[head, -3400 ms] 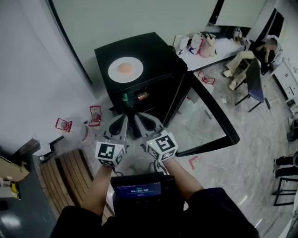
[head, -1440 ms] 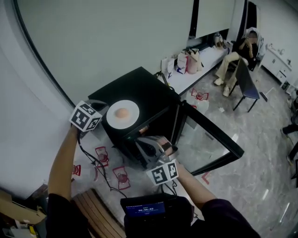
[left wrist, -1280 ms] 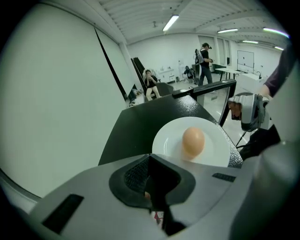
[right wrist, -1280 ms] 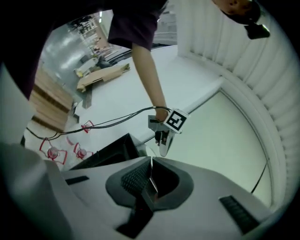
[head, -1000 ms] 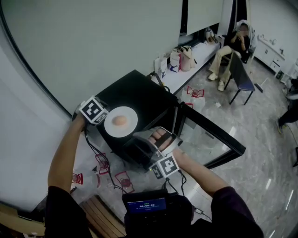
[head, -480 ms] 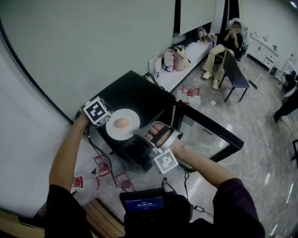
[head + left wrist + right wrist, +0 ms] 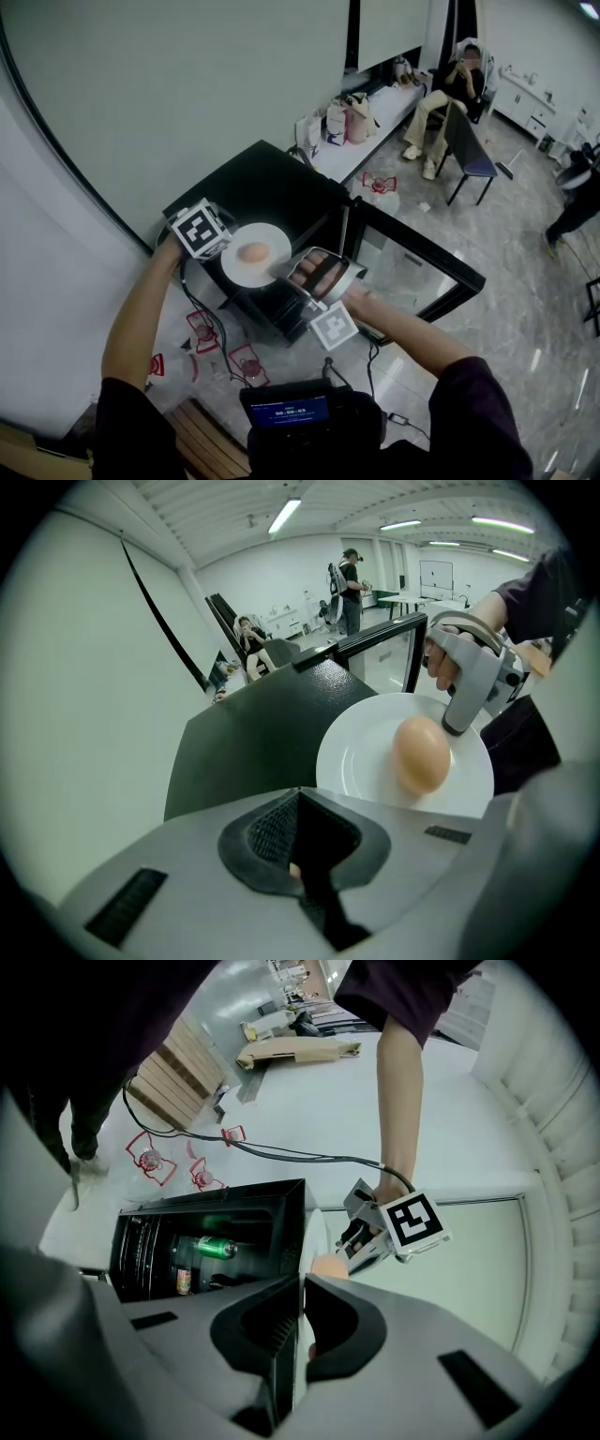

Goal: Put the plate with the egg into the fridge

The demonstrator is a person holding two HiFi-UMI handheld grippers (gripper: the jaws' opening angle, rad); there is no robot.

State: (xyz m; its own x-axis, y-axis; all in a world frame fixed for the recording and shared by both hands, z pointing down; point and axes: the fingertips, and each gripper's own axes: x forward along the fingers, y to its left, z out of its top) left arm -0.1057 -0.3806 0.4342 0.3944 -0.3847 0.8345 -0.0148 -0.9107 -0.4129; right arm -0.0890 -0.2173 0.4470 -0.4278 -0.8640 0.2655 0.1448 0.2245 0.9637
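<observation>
A: Where do we have the plate (image 7: 238,269)?

B: In the middle of the head view, on top of the black fridge (image 7: 281,183), with the egg (image 7: 255,253) lying loose near its centre. The plate seems to reach a little past the front edge of the top. Whether it rests there or is just clear of it, we cannot tell.

A: And our tongs?

B: We have one at each side. The left gripper (image 7: 300,806) is at the plate's left rim in the head view, its jaws pressed together. A pale sliver shows between the pads, and we take that for the rim. The right gripper (image 7: 302,1281) is at the opposite rim. Its jaws are closing, and the plate's white edge is pinched between them.

A: Why both?

B: Nothing stops the egg from rolling. With a pinch on each of two opposite rims we can keep the plate level.

A: Is the way in free?

B: The fridge door (image 7: 412,264) stands wide open, right of centre in the head view. In the right gripper view the fridge's inside shows at centre left, with a green can (image 7: 208,1247) in it. We judge that the next move is a small lift, then a flat carry round the front and in, minding the door's frame.
</observation>
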